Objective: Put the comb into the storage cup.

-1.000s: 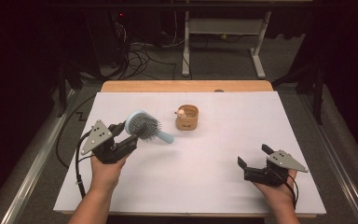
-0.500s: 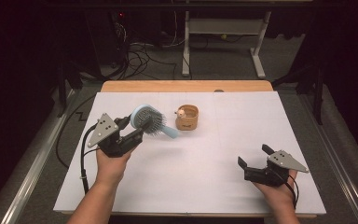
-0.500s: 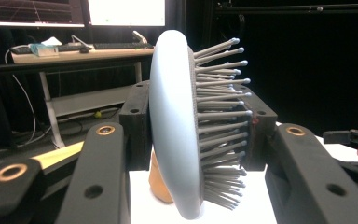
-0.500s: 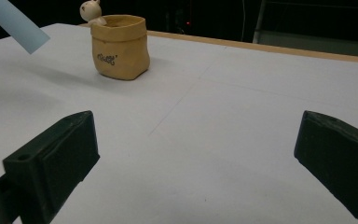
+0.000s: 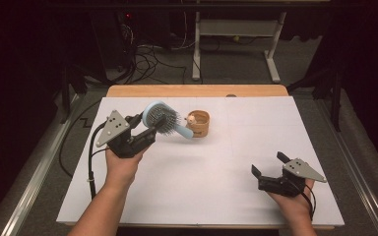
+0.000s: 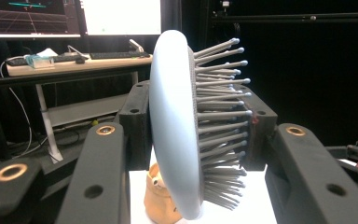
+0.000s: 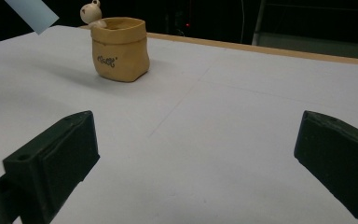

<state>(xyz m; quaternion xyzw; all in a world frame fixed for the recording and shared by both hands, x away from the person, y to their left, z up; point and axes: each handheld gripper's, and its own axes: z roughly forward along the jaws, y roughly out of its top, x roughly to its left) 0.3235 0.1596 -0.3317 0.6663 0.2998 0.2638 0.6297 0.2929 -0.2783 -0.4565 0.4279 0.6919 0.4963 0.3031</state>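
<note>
left gripper (image 5: 150, 132) clamped on the round head of a pale blue hairbrush (image 5: 160, 118), held up off the white table (image 5: 216, 196); long axis running head to handle, handle slanting down and to the right toward the tan pot (image 5: 198, 123), bristles facing the near right. right gripper (image 5: 267, 166) resting at the near right corner, jaws spread wide on nothing.

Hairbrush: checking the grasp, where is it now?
High view, left side: the hairbrush is held in the left gripper above the table, its handle tip beside the tan cup.
</note>
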